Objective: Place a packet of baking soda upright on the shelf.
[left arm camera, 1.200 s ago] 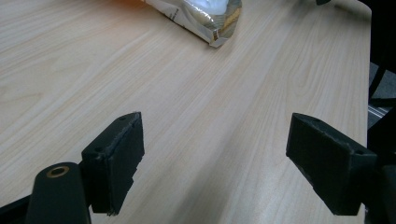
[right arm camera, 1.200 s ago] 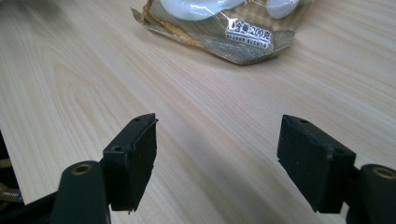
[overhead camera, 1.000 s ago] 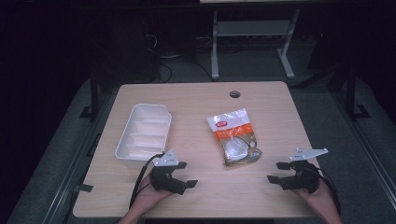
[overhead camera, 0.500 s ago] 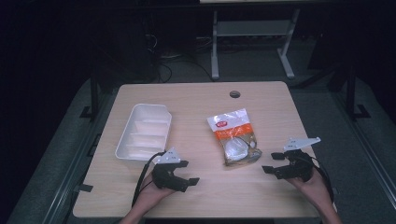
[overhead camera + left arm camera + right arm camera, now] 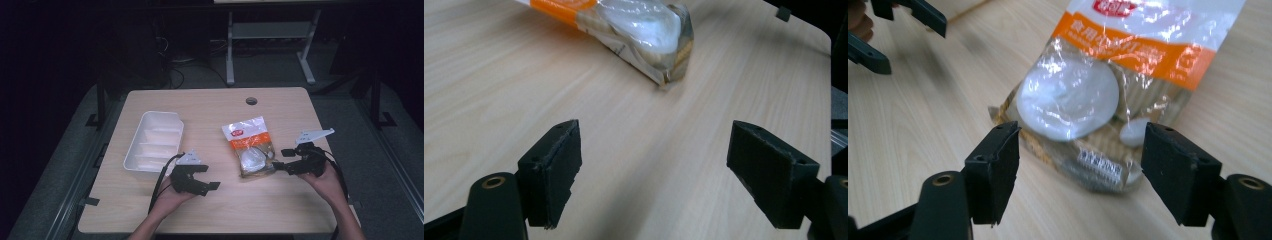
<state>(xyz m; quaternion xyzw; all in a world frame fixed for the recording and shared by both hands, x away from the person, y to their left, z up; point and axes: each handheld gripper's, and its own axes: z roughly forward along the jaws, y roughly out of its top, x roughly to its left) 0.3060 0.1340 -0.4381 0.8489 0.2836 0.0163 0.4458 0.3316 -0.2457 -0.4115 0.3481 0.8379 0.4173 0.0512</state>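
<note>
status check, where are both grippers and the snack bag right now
Right gripper open, jaws just closing slightly, astride the near end of the clear orange-banded snack bag. Left gripper open, empty. White plastic tray aside, nothing blocking.

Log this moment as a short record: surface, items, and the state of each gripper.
surface: wooden table
bag: clear packet with orange band, lying flat, centre-right
tray: white, divided, left of the bag
right gripper: at the bag's near end, jaws open and just been closing, not gripping
left gripper: open, nothing between jaws
</note>
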